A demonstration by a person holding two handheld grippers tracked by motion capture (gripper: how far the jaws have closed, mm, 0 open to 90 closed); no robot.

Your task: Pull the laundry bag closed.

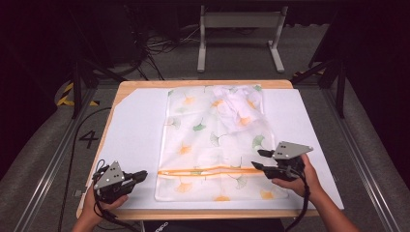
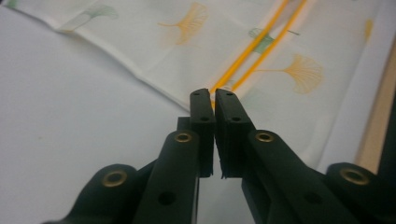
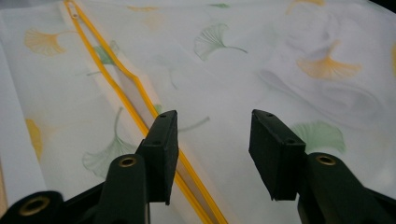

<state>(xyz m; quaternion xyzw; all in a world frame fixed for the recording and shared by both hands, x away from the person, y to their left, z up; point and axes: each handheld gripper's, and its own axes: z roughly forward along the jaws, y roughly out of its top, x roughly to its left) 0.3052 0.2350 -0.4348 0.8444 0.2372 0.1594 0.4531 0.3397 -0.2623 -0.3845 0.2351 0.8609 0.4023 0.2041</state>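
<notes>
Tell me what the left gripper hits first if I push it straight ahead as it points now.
Most likely the near edge of the leaf-print fabric bag, right where its yellow zipper ends. The left gripper points straight there, jaws nearly together; the remaining gap is hard to judge.

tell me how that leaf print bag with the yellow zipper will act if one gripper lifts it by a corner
The bag looks like thin, see-through fabric lying flat, so it would probably droop and fold rather than hold its shape. The bunched cloth inside its far end would likely slide and weight that end. The zipper gapes in the right gripper view, so contents might slip out.
</notes>
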